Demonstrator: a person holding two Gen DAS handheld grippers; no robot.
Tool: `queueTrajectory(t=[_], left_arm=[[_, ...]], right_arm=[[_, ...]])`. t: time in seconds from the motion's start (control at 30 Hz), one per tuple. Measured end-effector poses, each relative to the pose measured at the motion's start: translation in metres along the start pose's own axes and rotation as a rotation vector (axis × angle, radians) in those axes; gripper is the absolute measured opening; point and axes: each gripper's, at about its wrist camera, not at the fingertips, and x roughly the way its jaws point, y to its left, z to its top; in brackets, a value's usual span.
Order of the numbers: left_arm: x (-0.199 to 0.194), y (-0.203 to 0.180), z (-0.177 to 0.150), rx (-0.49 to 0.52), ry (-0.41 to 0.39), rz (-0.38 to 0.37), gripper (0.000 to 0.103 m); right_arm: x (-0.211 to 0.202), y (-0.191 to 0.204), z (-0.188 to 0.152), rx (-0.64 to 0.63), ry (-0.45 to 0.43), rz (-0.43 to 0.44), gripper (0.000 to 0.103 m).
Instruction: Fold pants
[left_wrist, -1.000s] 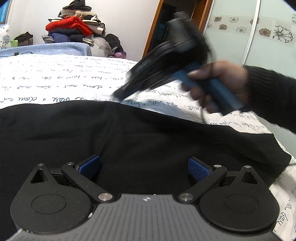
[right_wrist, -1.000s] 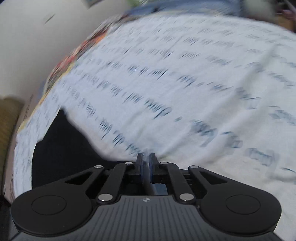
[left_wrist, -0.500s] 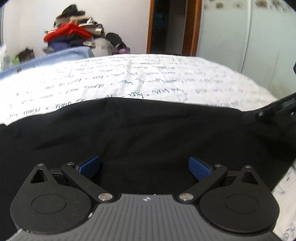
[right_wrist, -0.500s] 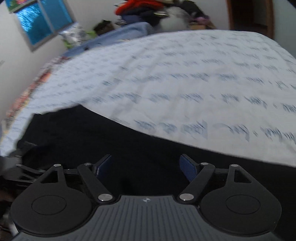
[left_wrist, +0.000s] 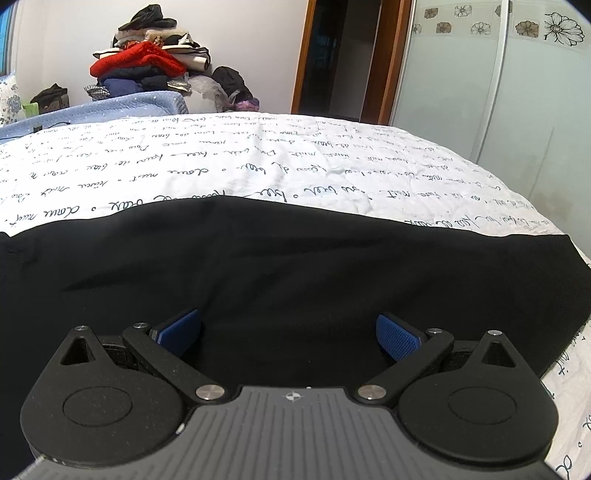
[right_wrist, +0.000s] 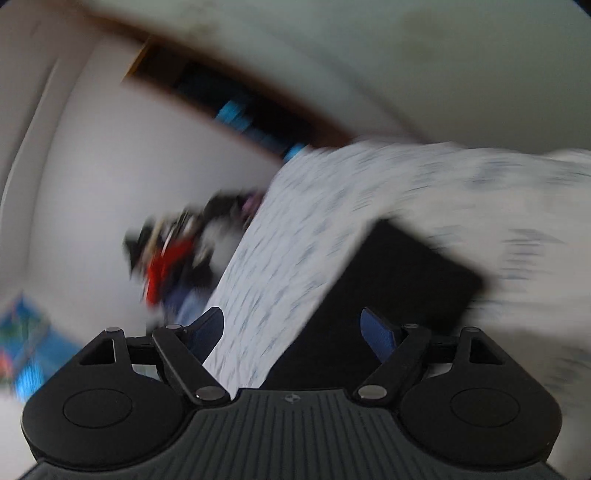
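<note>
Black cloth: the pants (left_wrist: 295, 266) lie spread flat across the near part of the bed, a wide dark band from the left edge to the right.
Pants and left tongs: the left gripper (left_wrist: 288, 330) hangs low over the middle of the pants, its blue pads (left_wrist: 397, 338) spread wide with only flat cloth below and nothing pinched.
Pants and right tongs: in the blurred, tilted right wrist view the pants (right_wrist: 399, 280) show as a dark patch ahead of the right gripper (right_wrist: 291, 330); its jaws have just been opening and stand wide apart, with nothing between them.
Bed cover (left_wrist: 258, 166): white with dark handwriting print, bare beyond the far edge of the pants.
Far corner: a heap of clothes (left_wrist: 147, 66), red on top, stands against the wall.
Right side: a wardrobe door (left_wrist: 517, 92) with flower prints.
</note>
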Motion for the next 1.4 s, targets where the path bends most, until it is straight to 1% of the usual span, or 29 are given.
queueTrajectory(t=[0.07,0.1,0.17,0.23,0.27,0.3,0.33,0.37,0.4,0.47,0.57,0.63,0.67,0.7,0.73,0.77,0.8,0.83,0.87,0.93,1.03,1.13,1.17,1.2,1.23,1.3,1.37,1.4], left_arm=[[0.000,0.000,0.000,0.000,0.001,0.000,0.102],[0.000,0.000,0.000,0.002,0.002,0.001,0.103],[0.001,-0.001,0.000,0.005,0.003,0.003,0.103],[0.001,0.000,0.000,0.004,0.002,0.004,0.103],[0.001,0.000,0.000,0.005,0.002,0.004,0.103],[0.001,0.000,0.000,0.005,0.002,0.004,0.103],[0.001,-0.001,0.000,0.006,0.002,0.005,0.103],[0.001,-0.001,0.000,0.006,0.002,0.006,0.103],[0.001,-0.001,0.000,0.007,0.003,0.008,0.103],[0.001,-0.001,0.000,0.009,0.003,0.010,0.103],[0.001,-0.001,0.000,0.012,0.004,0.012,0.103],[0.001,-0.001,0.000,0.014,0.005,0.014,0.103],[0.001,-0.001,0.000,0.015,0.005,0.015,0.103],[0.001,-0.001,0.000,0.017,0.006,0.016,0.103],[0.001,-0.001,0.000,0.019,0.006,0.017,0.103],[0.001,-0.001,0.000,0.020,0.007,0.018,0.103],[0.001,-0.001,0.000,0.021,0.007,0.019,0.103],[0.002,-0.001,0.000,0.022,0.008,0.020,0.103],[0.002,-0.002,0.000,0.023,0.008,0.021,0.103],[0.002,-0.002,0.000,0.027,0.009,0.025,0.103],[0.002,-0.002,0.000,0.032,0.011,0.028,0.103],[0.002,-0.003,0.000,0.032,0.013,0.029,0.103],[0.001,-0.004,0.001,0.031,0.017,0.035,0.103],[0.000,-0.006,0.002,0.035,0.023,0.042,0.102],[-0.002,-0.009,0.005,0.042,0.032,0.043,0.101],[-0.007,-0.015,0.011,0.043,0.036,0.024,0.101],[-0.014,-0.022,0.017,0.030,0.019,-0.034,0.101],[-0.017,-0.027,0.021,0.029,0.010,-0.060,0.102]], right_arm=[[-0.018,-0.027,0.002,0.080,-0.059,-0.031,0.082],[-0.021,-0.035,0.002,0.108,-0.071,-0.059,0.082],[-0.018,-0.047,0.001,0.143,-0.053,-0.089,0.082],[-0.010,-0.049,-0.001,0.140,-0.029,-0.083,0.082],[-0.005,-0.046,-0.003,0.124,-0.021,-0.094,0.085],[0.001,-0.042,-0.003,0.110,-0.015,-0.105,0.091],[0.005,-0.039,-0.002,0.100,-0.011,-0.107,0.094],[0.010,-0.036,-0.001,0.091,-0.009,-0.100,0.101],[0.014,-0.033,0.000,0.084,-0.007,-0.094,0.103],[0.019,-0.030,0.002,0.083,-0.005,-0.098,0.103],[0.016,-0.031,0.003,0.090,-0.013,-0.047,0.103],[0.016,-0.030,0.000,0.082,-0.034,-0.010,0.103],[0.016,-0.030,-0.002,0.074,-0.044,-0.013,0.097],[0.013,-0.032,-0.005,0.070,-0.047,-0.028,0.083],[0.013,-0.034,-0.006,0.081,-0.049,-0.046,0.074],[0.005,-0.040,-0.008,0.107,-0.055,-0.055,0.048],[0.003,-0.047,-0.009,0.147,-0.059,-0.047,0.032],[0.003,-0.055,-0.010,0.189,-0.061,-0.031,0.031],[0.003,-0.062,-0.011,0.218,-0.063,-0.016,0.029],[0.002,-0.066,-0.011,0.229,-0.071,-0.001,0.029],[0.010,-0.065,-0.009,0.239,-0.073,-0.006,0.029],[0.016,-0.071,-0.007,0.254,-0.091,0.020,0.029],[0.017,-0.071,-0.008,0.248,-0.096,0.022,0.025],[0.018,-0.071,-0.008,0.236,-0.095,0.016,0.013],[0.017,-0.072,-0.009,0.218,-0.090,-0.002,0.009],[0.016,-0.073,-0.010,0.209,-0.093,0.003,0.008],[0.017,-0.076,-0.008,0.251,-0.084,0.020,0.009],[0.017,-0.077,-0.007,0.265,-0.072,0.014,0.009]])
